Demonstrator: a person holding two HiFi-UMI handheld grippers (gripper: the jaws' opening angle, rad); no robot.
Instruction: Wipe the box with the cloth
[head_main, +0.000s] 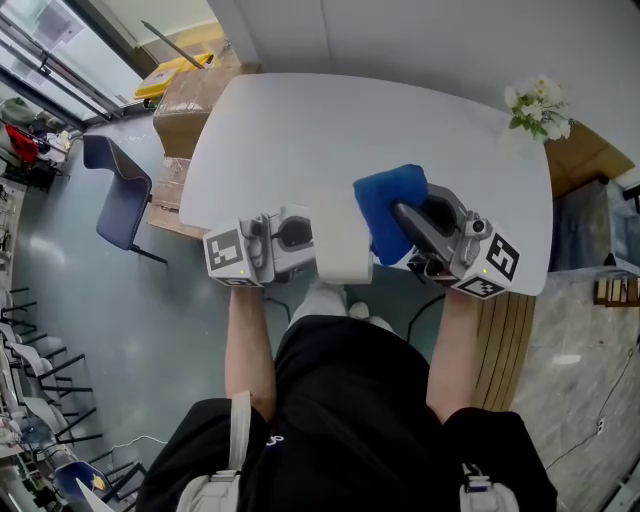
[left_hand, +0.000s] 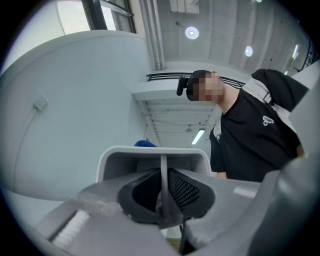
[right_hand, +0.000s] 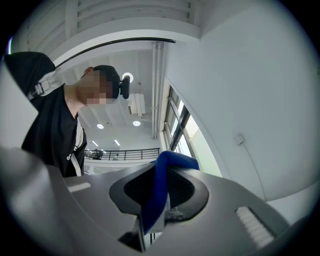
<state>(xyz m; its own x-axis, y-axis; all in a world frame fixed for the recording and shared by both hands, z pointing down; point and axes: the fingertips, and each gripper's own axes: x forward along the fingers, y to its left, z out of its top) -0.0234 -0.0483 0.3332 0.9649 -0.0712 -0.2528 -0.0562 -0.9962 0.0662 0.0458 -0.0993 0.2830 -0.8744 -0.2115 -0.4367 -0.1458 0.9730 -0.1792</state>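
- L gripper (head_main: 300, 238), near-left at table (head_main: 300, 120) edge: jaws pinched on thin wall of white box (head_main: 338, 240), pads pressing it from both sides, edge-on in left gripper view (left_hand: 162, 187).
- Box at near centre, overhanging table's near edge; prob. lifted clear so its faces are reachable.
- R gripper (head_main: 405, 215), near-right: jaws clamped on blue cloth (head_main: 388, 198); in right gripper view (right_hand: 157, 192) a fold bulges past the tips, leaving a loose pad for wiping.
- Cloth just right of box, maybe touching; contact not clear from head view.
- Tilted up and toward each other, both grippers, which suits pressing cloth onto box.
- Judged: wiping about to start or just under way.
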